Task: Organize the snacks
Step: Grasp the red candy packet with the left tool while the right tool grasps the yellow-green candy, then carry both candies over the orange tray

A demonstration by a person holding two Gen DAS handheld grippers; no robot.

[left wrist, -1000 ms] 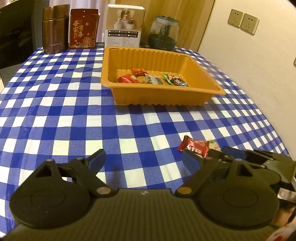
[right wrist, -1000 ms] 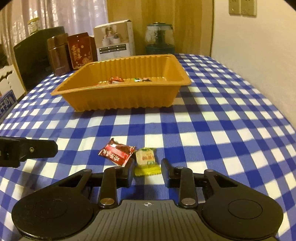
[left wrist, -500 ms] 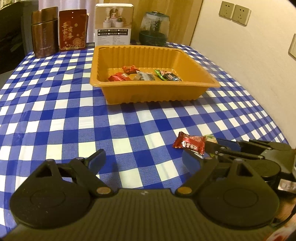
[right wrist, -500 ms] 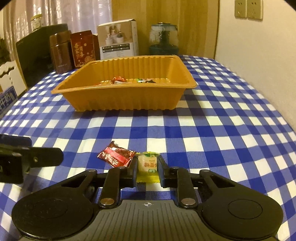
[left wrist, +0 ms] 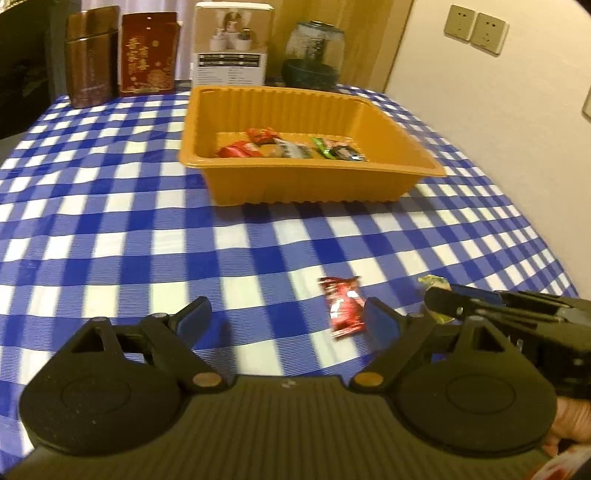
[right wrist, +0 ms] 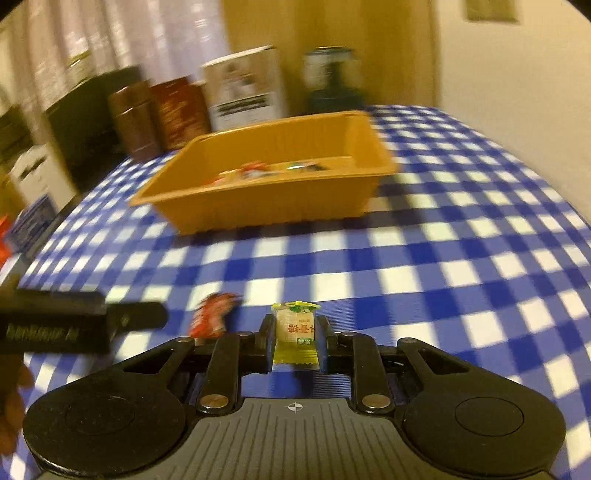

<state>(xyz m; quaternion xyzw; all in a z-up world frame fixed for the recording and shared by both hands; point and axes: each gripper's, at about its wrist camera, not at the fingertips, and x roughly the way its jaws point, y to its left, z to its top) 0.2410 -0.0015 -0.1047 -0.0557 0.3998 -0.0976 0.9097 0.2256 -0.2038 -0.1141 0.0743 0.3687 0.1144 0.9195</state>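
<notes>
A home: checked tablecloth, curtains, wall sockets.

Yellow-wrapped candy, upright, lifted off the cloth. Red-wrapped candy lies flat on the checked cloth just beside it. Orange tray farther back holds several wrapped snacks.

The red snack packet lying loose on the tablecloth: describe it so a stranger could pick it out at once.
Start at the orange tray in the middle of the blue checked tablecloth, then come toward the near edge where both grippers are. The red snack packet lies flat on the cloth by the open left gripper. Unlike the yellow-green candy pinched in the right gripper, it is red and ungripped.
</notes>
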